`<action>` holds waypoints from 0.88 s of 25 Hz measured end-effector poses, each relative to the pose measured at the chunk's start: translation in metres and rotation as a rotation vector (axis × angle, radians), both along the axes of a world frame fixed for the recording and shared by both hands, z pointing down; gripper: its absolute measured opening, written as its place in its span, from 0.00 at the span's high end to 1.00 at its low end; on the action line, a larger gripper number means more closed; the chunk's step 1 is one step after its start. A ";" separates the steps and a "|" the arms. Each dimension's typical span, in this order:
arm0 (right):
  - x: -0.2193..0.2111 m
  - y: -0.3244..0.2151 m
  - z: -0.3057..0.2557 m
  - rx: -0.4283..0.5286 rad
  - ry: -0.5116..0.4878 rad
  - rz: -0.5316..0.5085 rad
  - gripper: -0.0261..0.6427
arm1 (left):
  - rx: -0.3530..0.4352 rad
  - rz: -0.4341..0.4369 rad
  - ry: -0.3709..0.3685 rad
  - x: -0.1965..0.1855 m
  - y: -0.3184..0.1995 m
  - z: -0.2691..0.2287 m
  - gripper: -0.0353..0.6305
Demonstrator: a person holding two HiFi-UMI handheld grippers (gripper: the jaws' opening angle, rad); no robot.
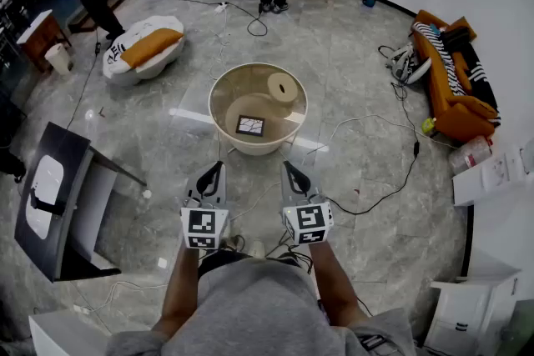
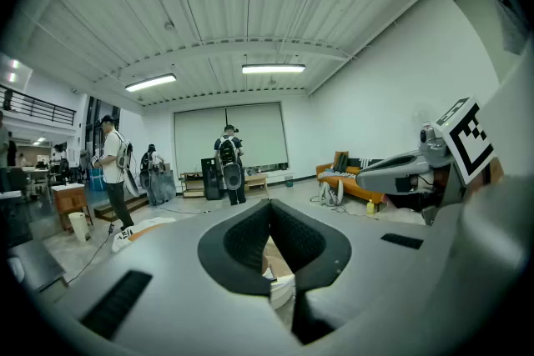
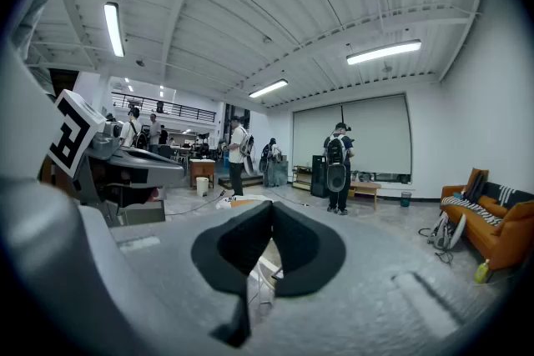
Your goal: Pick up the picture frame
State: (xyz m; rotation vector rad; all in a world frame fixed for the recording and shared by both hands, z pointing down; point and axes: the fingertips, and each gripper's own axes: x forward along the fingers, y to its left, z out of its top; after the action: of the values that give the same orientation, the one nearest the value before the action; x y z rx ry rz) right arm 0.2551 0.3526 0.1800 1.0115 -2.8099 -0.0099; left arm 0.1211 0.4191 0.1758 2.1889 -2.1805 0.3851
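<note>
A small dark picture frame (image 1: 250, 126) lies flat on a round glass-topped table (image 1: 296, 94) in the head view, just ahead of both grippers. My left gripper (image 1: 219, 167) and right gripper (image 1: 286, 167) are held side by side near the table's near rim, short of the frame. Both are shut with nothing between the jaws. In the left gripper view the left gripper (image 2: 269, 204) has its tips touching; the right gripper (image 3: 271, 206) shows the same in its own view. Each gripper view looks almost level across the room, with only a sliver of the table seen between the pads.
A round wooden disc (image 1: 283, 87) lies on the table behind the frame. Cables (image 1: 380, 198) trail over the floor to the right. A dark angled stand (image 1: 58, 200) is at the left, an orange sofa (image 1: 450, 92) at the right, a beanbag (image 1: 143, 48) and several people beyond.
</note>
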 end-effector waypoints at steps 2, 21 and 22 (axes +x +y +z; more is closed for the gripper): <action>-0.002 -0.002 -0.002 0.005 -0.019 -0.007 0.96 | -0.002 -0.001 -0.006 -0.002 -0.002 0.000 0.92; -0.057 -0.080 0.008 -0.013 -0.032 0.008 0.96 | -0.027 0.015 -0.053 -0.059 -0.083 0.000 0.92; -0.066 -0.086 0.010 -0.015 -0.034 0.015 0.96 | -0.030 0.024 -0.053 -0.068 -0.091 0.002 0.92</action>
State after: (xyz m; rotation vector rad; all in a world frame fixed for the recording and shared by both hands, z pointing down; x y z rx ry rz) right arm 0.1894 0.2662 0.1898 1.0390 -2.8278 0.0302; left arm 0.0535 0.3283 0.1783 2.2168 -2.1613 0.4794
